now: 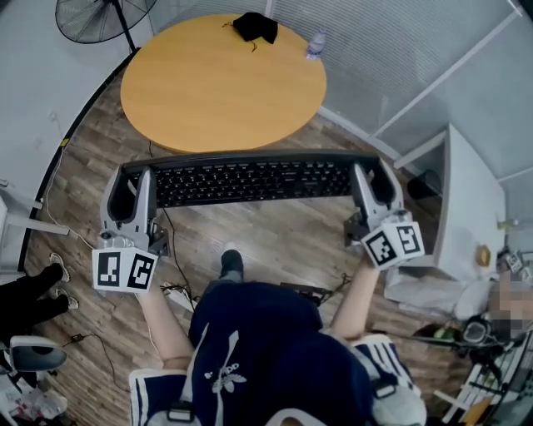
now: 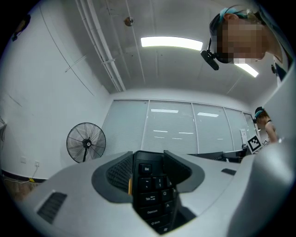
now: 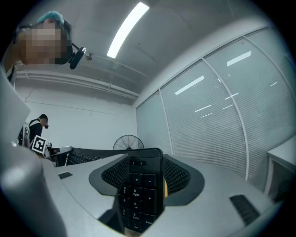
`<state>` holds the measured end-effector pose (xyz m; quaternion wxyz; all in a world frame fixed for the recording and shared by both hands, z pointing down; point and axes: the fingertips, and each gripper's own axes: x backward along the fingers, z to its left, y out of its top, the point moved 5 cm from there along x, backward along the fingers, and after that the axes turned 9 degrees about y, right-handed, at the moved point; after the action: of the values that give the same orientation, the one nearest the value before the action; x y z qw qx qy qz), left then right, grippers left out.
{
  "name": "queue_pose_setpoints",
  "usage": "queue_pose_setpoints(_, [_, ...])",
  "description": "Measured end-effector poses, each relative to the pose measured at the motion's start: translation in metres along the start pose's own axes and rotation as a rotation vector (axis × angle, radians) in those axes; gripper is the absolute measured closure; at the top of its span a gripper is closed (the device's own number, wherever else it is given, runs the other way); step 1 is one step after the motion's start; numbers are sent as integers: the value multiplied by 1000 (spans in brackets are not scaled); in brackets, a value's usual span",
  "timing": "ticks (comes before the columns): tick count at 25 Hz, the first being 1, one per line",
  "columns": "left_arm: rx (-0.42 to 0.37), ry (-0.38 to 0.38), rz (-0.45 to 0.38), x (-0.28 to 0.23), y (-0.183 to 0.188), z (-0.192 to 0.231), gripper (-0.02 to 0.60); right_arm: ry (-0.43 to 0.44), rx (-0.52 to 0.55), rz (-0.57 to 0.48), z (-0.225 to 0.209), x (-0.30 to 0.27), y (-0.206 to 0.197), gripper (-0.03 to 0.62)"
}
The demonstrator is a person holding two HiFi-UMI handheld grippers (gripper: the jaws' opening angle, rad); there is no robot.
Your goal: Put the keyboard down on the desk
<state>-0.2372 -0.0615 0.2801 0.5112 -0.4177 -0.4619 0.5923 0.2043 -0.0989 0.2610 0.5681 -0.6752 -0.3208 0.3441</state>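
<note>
black keyboard (image 1: 254,179) hangs level in the air over the wood floor (image 1: 275,241), lying crosswise in front of me, just short of the round wooden counter (image 1: 225,100) and not resting on it. my left gripper (image 1: 133,180) holds its left end: in the left gripper view the fingers (image 2: 113,175) are clamped on the esc and tab corner. my right gripper (image 1: 372,180) holds the right end, fingers (image 3: 178,178) pinching the number pad. both grippers point away from me with their marker cubes (image 1: 125,270) turned up toward my head. my forearms (image 1: 358,299) reach out from my body, one on each side, about level with each other. at the counter's far edge lie a black pouch-like thing (image 1: 255,27) and a small clear bottle (image 1: 315,45), near each other. a fan (image 1: 100,17) stands beyond the counter's left side. a white counter (image 1: 470,200) stands at my right.
</note>
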Motion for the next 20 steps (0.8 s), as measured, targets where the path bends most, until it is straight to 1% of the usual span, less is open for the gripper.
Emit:
queue_pose_setpoints(2, [6, 1, -3, -28, 6, 18, 383, -1, 9, 5, -3, -34, 9, 373])
queue_pose_setpoints(4, [9, -10, -6, -33, 8, 23, 383, -11, 15, 0, 0, -37, 11, 373])
queue_pose_setpoints(9, [-12, -87, -33, 34, -2, -14, 383, -73, 13, -56, 29, 64, -8, 373])
queue_pose_setpoints(11, [-14, -94, -39, 40, -4, -12, 383, -84, -1, -69, 33, 72, -16, 373])
queue_pose_setpoints(13, [-14, -94, -43, 37, -3, -8, 383, -82, 14, -65, 35, 66, -15, 373])
queue_pose_setpoints(18, [-23, -114, -48, 56, -1, -27, 383, -93, 15, -71, 39, 98, -12, 373])
queue_pose_setpoints(20, [-19, -114, -52, 58, 0, -30, 383, -92, 20, -74, 40, 101, -8, 373])
